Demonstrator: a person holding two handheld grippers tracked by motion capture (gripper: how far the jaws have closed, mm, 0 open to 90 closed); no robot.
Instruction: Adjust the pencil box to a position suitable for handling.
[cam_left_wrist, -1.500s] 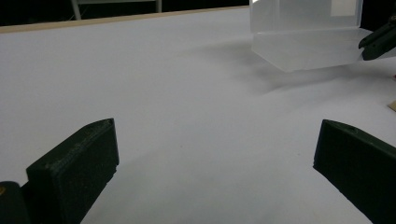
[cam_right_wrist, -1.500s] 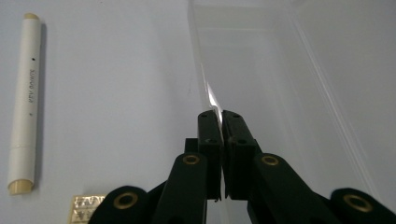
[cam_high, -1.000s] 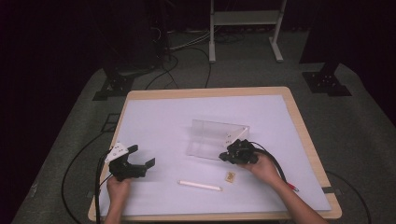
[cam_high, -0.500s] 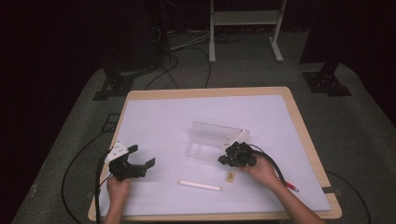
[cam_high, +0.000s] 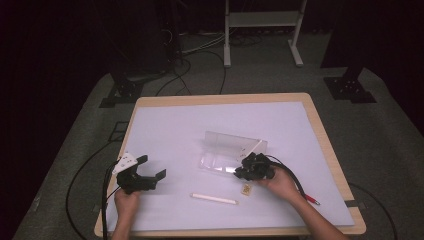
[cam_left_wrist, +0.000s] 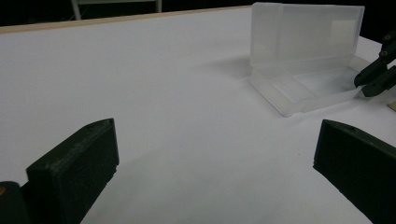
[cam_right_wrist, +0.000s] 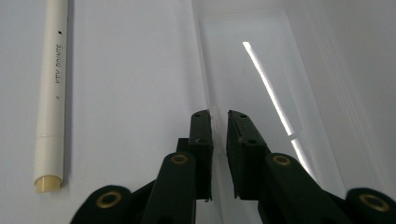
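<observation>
A clear plastic box (cam_high: 227, 155) lies on the white sheet with its lid standing open; it also shows in the left gripper view (cam_left_wrist: 303, 84). My right gripper (cam_high: 240, 172) is at the box's near right corner. In the right gripper view my right gripper (cam_right_wrist: 218, 114) has its jaws a narrow gap apart. They have just been opening, with the box's thin front wall (cam_right_wrist: 205, 88) running into the gap and not pinched. My left gripper (cam_high: 151, 166) hovers open at the left, and nothing lies between its wide jaws (cam_left_wrist: 217, 135).
A white pen (cam_high: 214, 198) lies near the front edge, and its printed barrel (cam_right_wrist: 52, 93) runs beside the box. A small tan piece (cam_high: 246, 189) rests below the right hand. The wooden table rim (cam_high: 326, 145) frames the sheet. Cables trail on the floor.
</observation>
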